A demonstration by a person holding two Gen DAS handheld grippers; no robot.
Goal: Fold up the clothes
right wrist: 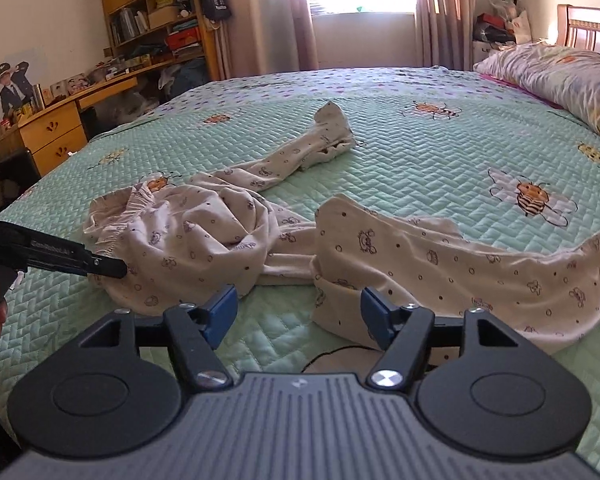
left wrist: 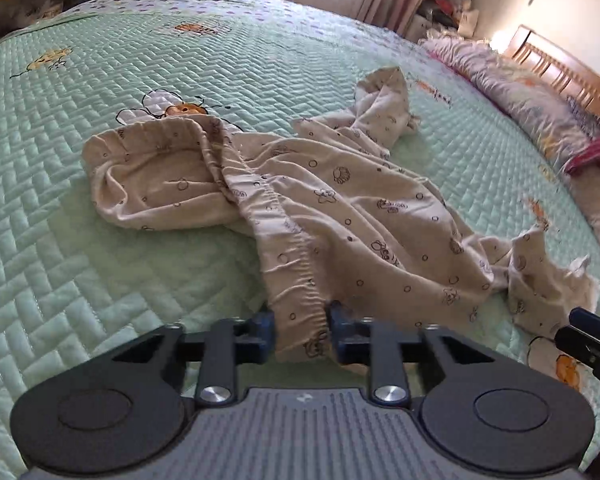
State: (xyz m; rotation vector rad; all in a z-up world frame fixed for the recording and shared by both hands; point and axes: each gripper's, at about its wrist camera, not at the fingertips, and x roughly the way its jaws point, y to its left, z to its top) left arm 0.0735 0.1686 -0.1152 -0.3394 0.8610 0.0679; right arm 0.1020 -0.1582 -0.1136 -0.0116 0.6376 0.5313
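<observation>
On the bed, the left claw pinches the trousers' waistband; the right claw gapes empty.

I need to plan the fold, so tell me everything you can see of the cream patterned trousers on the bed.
The cream trousers look like soft knit cotton, printed with small dark circles and cartoon figures. They lie crumpled and unfolded on the green quilt, elastic waistband gathered, the two legs splayed apart. The left gripper has the waistband edge between its pads; the right gripper stands open, its right pad beside the near leg.
</observation>
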